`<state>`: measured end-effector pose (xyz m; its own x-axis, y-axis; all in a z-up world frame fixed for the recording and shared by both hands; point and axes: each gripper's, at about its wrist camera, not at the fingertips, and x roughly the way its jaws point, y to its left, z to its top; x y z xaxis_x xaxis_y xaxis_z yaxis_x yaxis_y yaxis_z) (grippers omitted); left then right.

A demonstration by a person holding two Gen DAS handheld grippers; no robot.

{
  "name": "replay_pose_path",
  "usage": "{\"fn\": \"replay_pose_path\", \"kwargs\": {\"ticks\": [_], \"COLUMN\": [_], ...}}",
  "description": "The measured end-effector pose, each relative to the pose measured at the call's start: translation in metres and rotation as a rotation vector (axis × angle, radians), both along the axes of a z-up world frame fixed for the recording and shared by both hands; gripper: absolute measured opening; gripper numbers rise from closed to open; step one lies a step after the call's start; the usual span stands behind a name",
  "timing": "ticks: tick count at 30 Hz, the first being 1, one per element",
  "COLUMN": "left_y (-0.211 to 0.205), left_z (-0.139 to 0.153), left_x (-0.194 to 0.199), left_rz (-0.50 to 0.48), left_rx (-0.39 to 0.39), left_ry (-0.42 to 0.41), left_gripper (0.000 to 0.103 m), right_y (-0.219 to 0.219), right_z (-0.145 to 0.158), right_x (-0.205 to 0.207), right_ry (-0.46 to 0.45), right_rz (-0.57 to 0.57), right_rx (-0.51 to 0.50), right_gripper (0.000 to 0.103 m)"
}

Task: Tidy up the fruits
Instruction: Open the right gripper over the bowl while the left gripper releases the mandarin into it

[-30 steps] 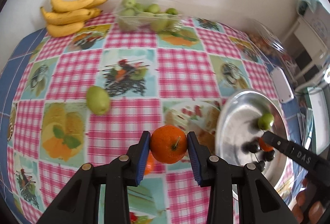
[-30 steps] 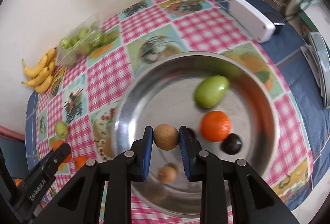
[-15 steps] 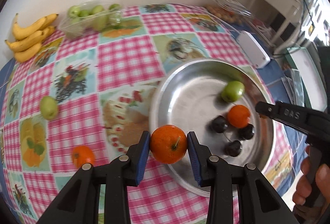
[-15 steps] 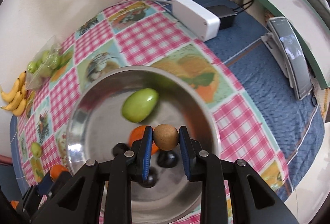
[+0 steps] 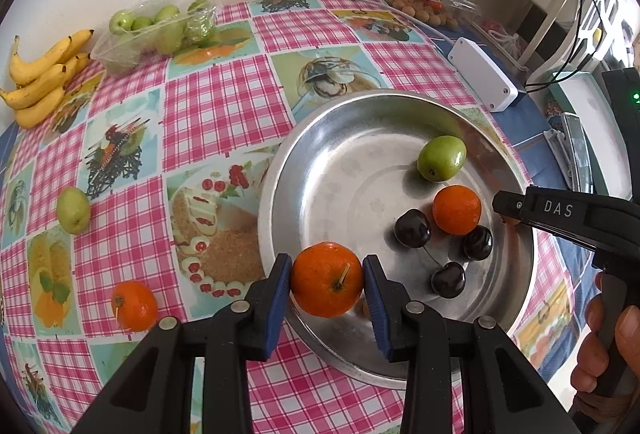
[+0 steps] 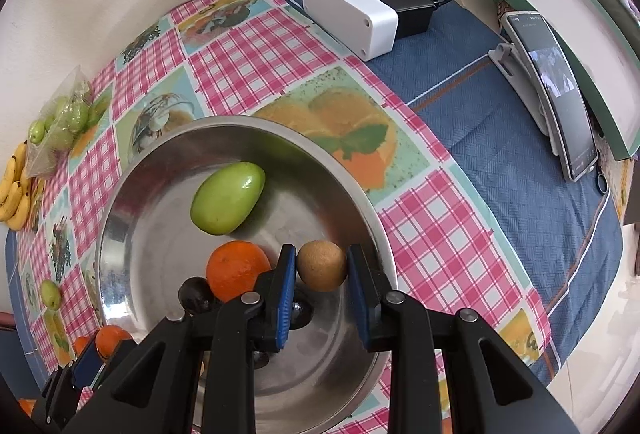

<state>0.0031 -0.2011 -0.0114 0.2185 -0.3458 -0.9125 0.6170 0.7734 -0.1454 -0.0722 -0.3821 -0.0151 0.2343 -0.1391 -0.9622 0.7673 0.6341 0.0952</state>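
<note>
Hidden or unclear: a small brownish thing (image 5: 365, 308) sits in the metal bowl (image 5: 320, 170) just behind the left gripper's right finger — probably another small fruit, but too covered to tell. In the right wrist view the cherries (image 6: 195, 294) are half hidden behind the right gripper's left finger.
Cut off: the person's right hand (image 5: 608, 350) shows only as fingers at the frame edge, wrapped on the handle; the left hand is out of view.
Left gripper (image 5: 326, 280): clamped on a mandarin (image 5: 326, 279), stem facing the camera, held over the bowl's near rim.
Right gripper (image 6: 322, 268): closed on a small brown round fruit (image 6: 322, 266), held above the bowl near its right rim — in the left wrist view its tip reaches in from the right, just past the orange in the bowl.
In the bowl: ahead of the left gripper and to its right lie a green fruit (image 5: 441, 158), an orange (image 5: 457, 209) and three dark cherries (image 5: 413, 228).
On the counter (image 5: 224, 106): left of the left gripper, a second mandarin (image 5: 134, 305) near, and a loose green fruit (image 5: 73, 210) farther.
Far left: bananas (image 5: 40, 74) and a clear pack of green fruits (image 5: 156, 30) by the wall.
</note>
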Motion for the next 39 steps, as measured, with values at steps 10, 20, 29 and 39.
{"fn": "replay_pose_path", "kwargs": {"ticks": [10, 20, 29, 39], "left_y": [-0.003, -0.001, 0.009, 0.047], "left_z": [-0.004, 0.002, 0.012, 0.018], "left_x": [0.000, 0.001, 0.008, 0.035], "left_rz": [-0.015, -0.008, 0.043, 0.196], "left_rx": [0.007, -0.008, -0.025, -0.029], "left_ry": [0.006, 0.002, -0.008, -0.004], "left_gripper": [0.039, 0.049, 0.056, 0.064], "right_y": [-0.001, -0.002, 0.005, 0.025], "right_z": [0.000, 0.007, 0.019, 0.032], "right_x": [-0.001, 0.000, 0.001, 0.012], "right_ry": [0.008, -0.016, -0.050, -0.072], "right_rz": [-0.014, -0.011, 0.008, 0.079], "right_rx": [-0.004, -0.005, -0.014, -0.027], "right_gripper": [0.027, 0.046, 0.048, 0.048]}}
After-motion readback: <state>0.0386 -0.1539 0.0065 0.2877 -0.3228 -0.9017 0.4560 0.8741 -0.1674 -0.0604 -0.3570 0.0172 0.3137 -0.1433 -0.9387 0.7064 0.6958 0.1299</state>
